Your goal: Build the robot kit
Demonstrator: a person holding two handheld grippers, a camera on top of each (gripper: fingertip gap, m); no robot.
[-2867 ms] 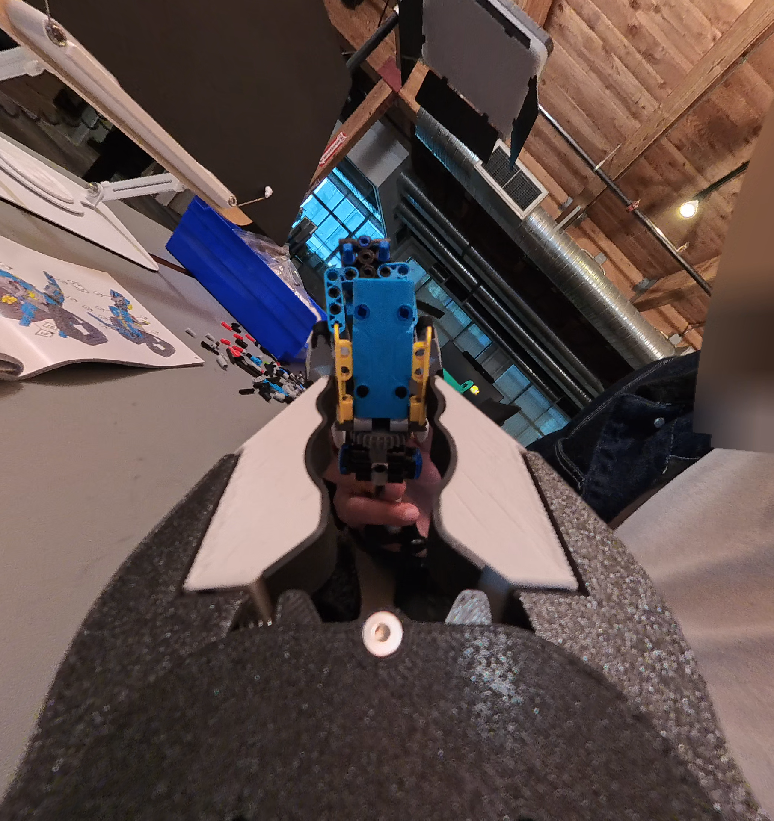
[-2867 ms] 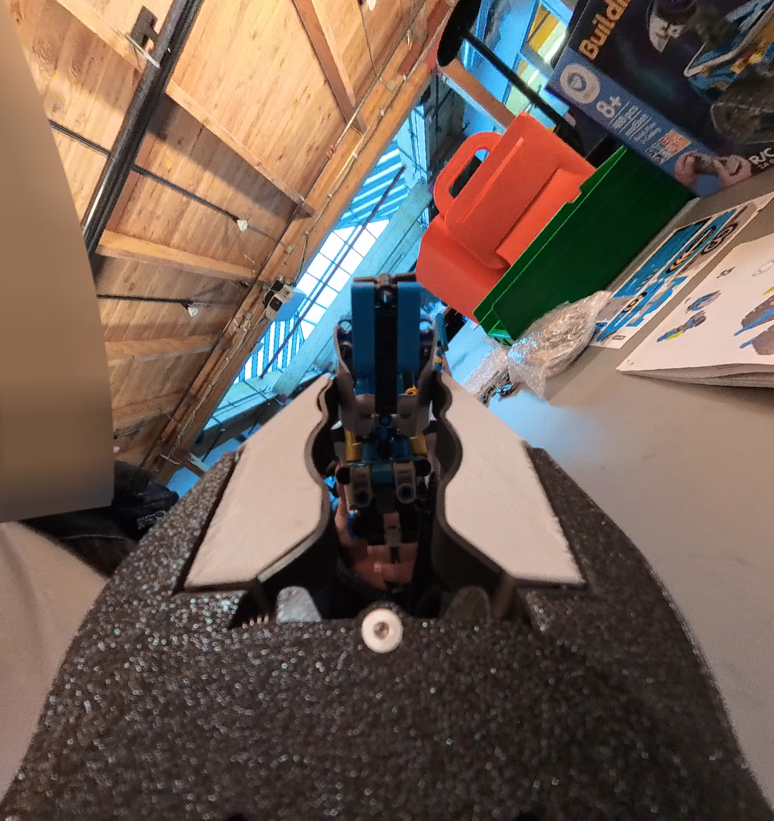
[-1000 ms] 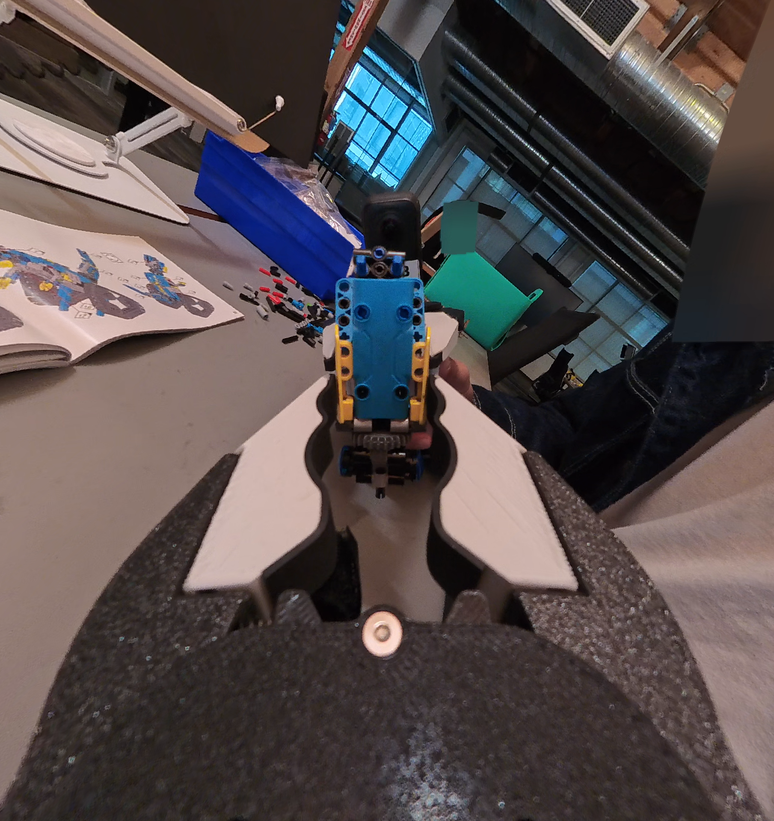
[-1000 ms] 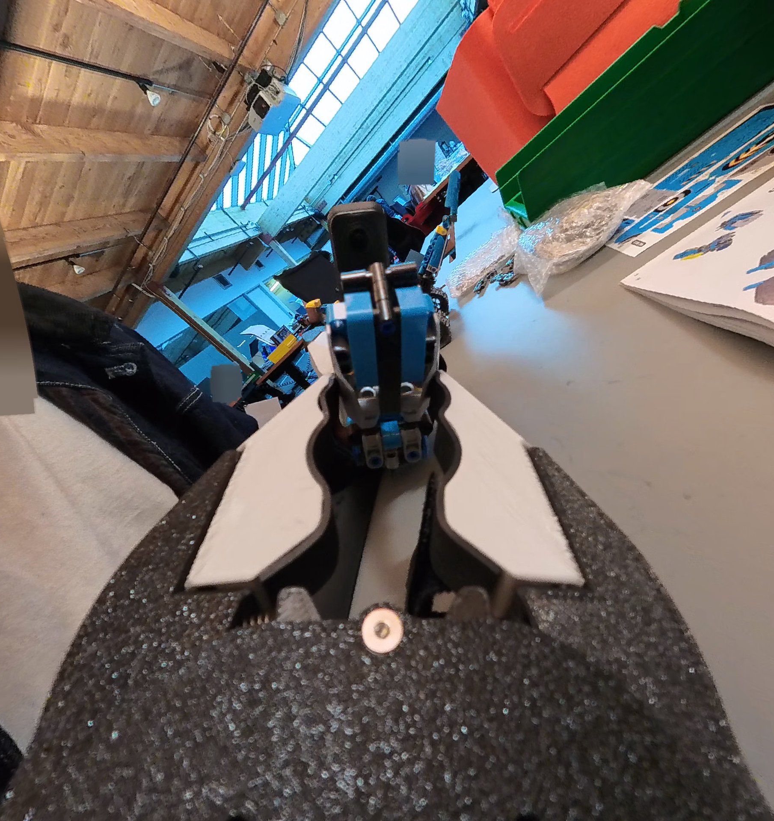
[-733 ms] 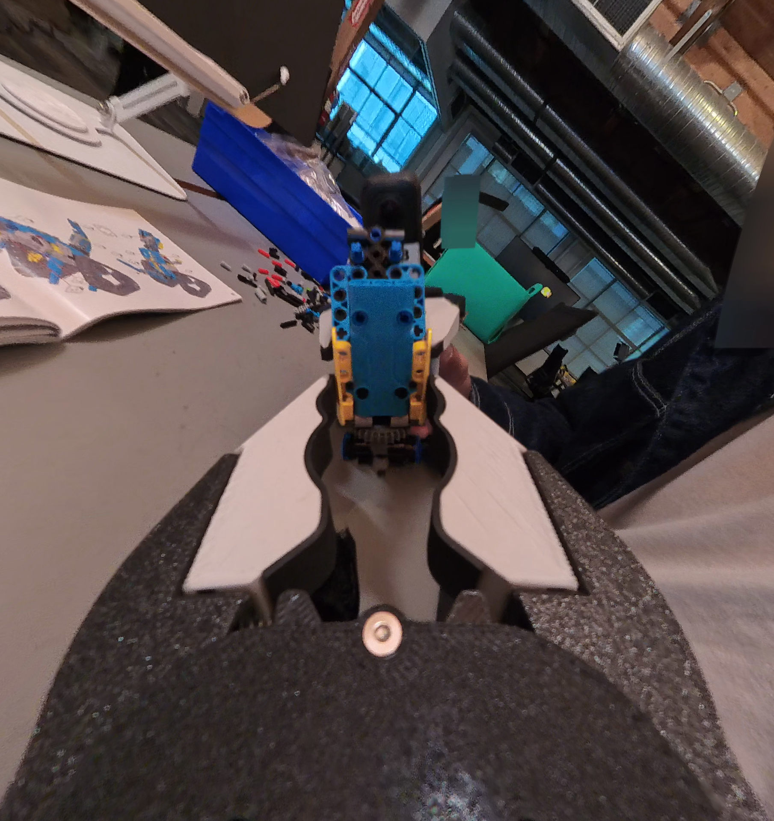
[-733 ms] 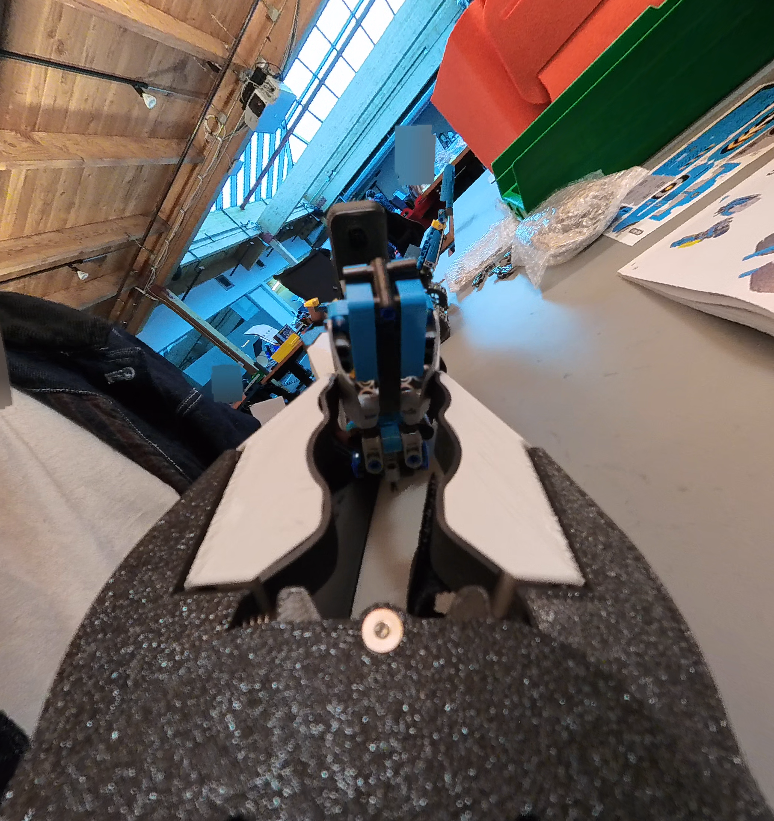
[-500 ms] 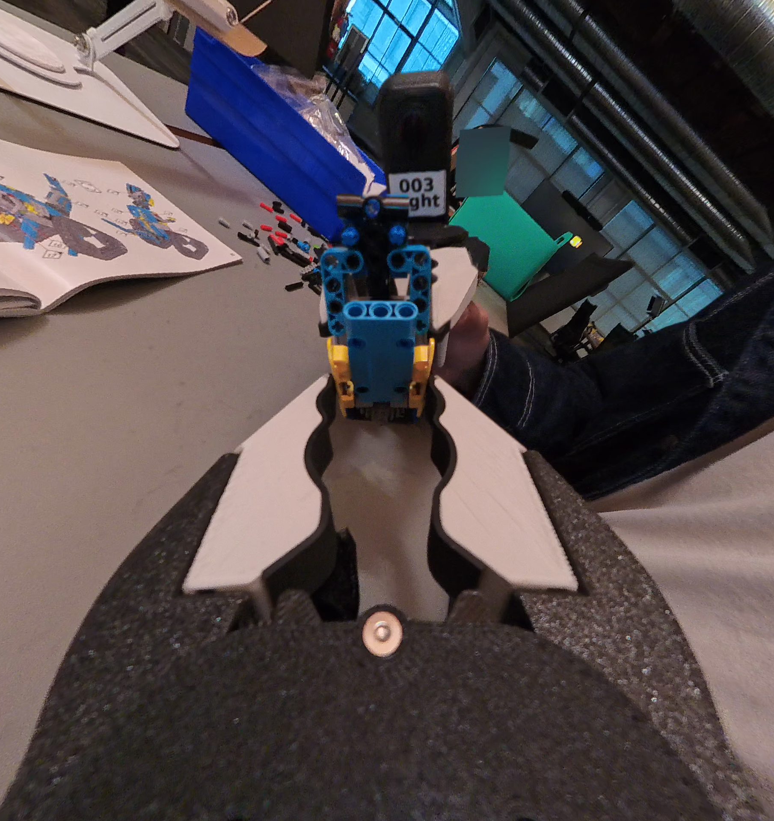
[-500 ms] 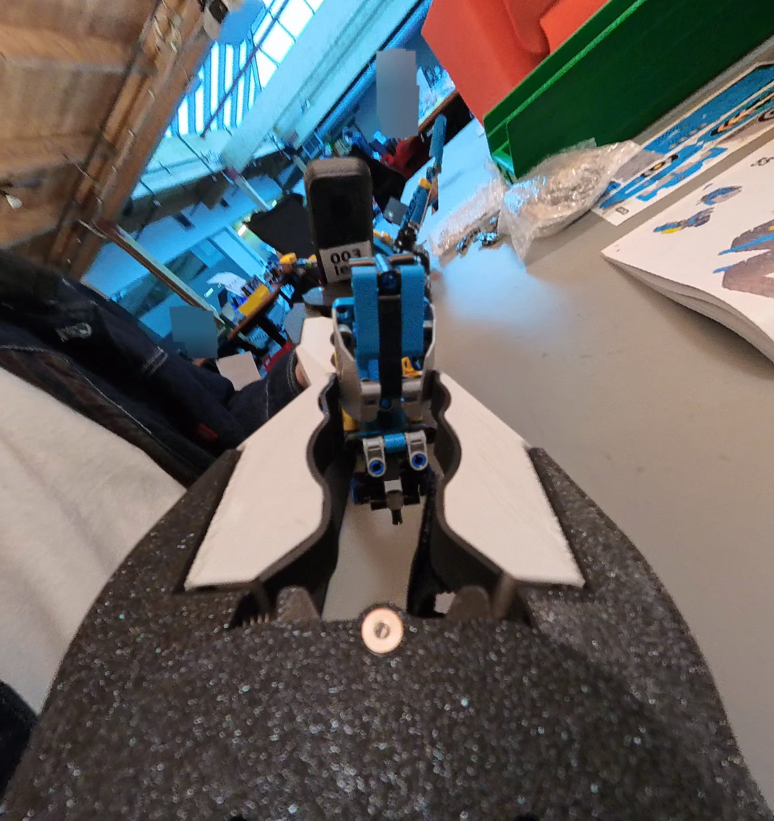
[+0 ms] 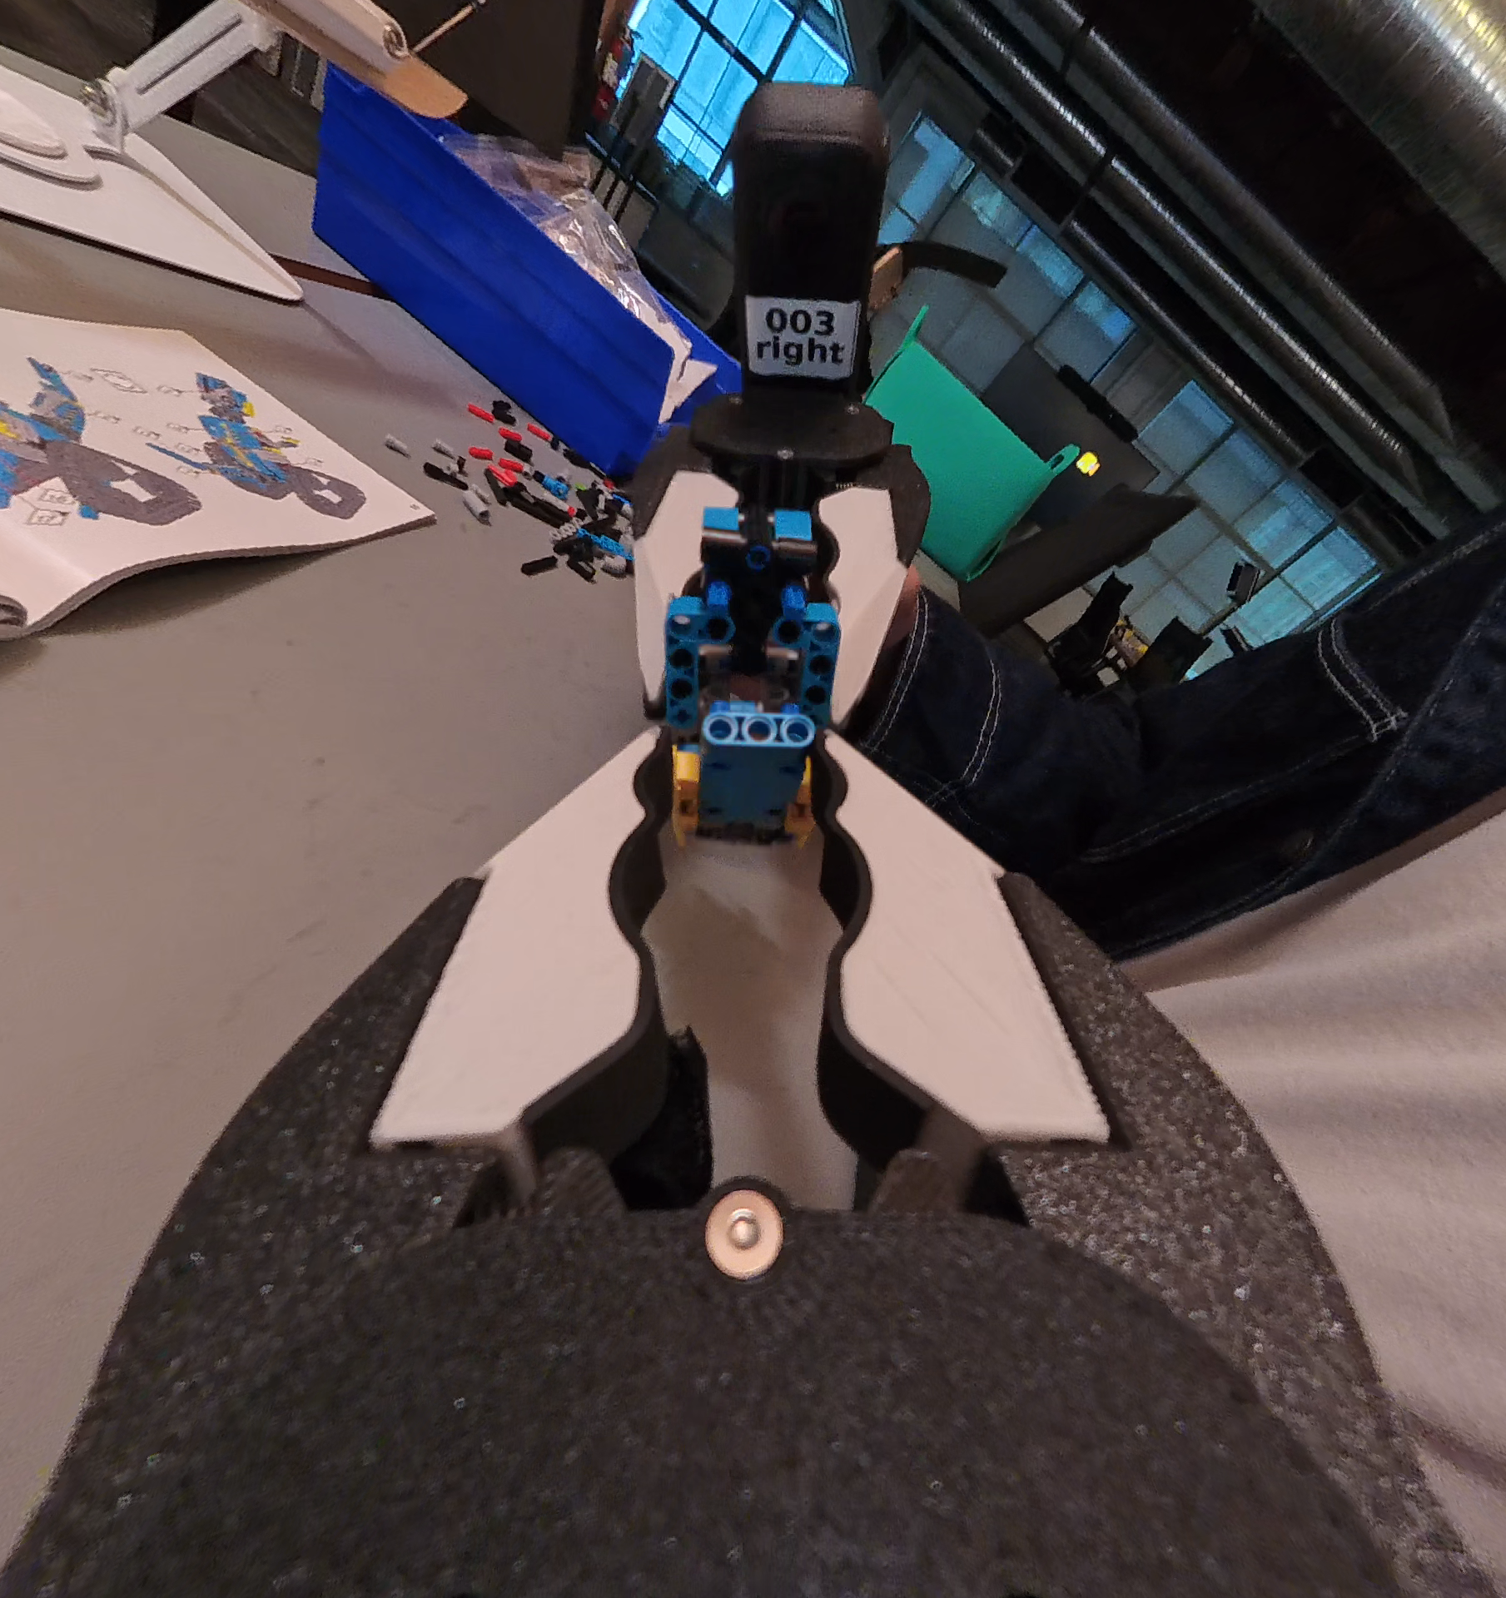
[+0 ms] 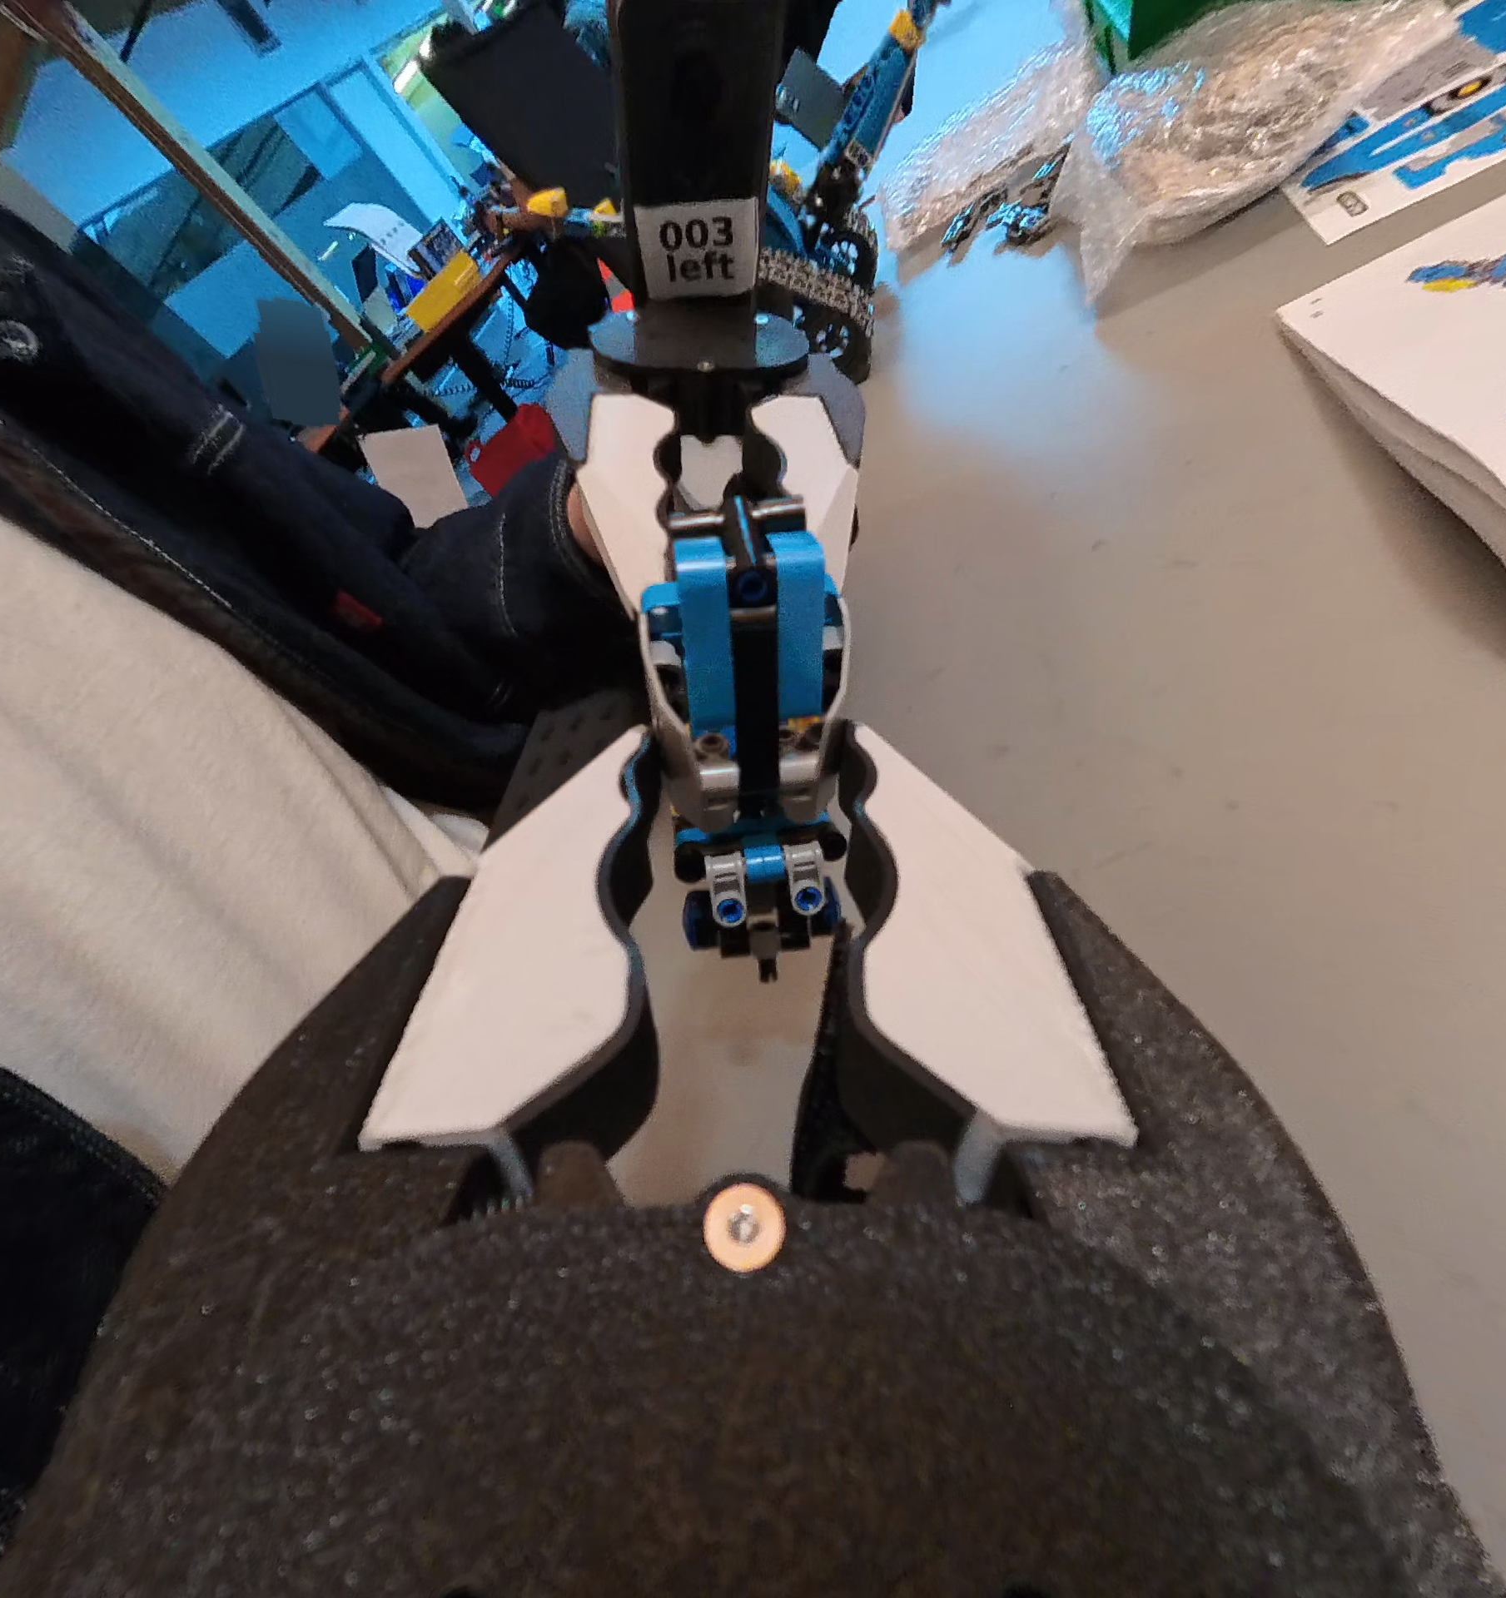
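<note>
Gripping one blue-and-yellow plastic brick assembly (image 9: 745,761) from opposite ends, left gripper (image 9: 742,783) and right gripper (image 10: 749,778) are both clamping it; likely light, rigid, prone to popping apart.

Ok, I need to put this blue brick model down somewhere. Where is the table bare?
Bare grey table lies between the open instruction booklet and the left hand-held gripper; more lies right of the right hand-held gripper. It is crowded at the scattered small bricks by the blue plastic bin.
</note>
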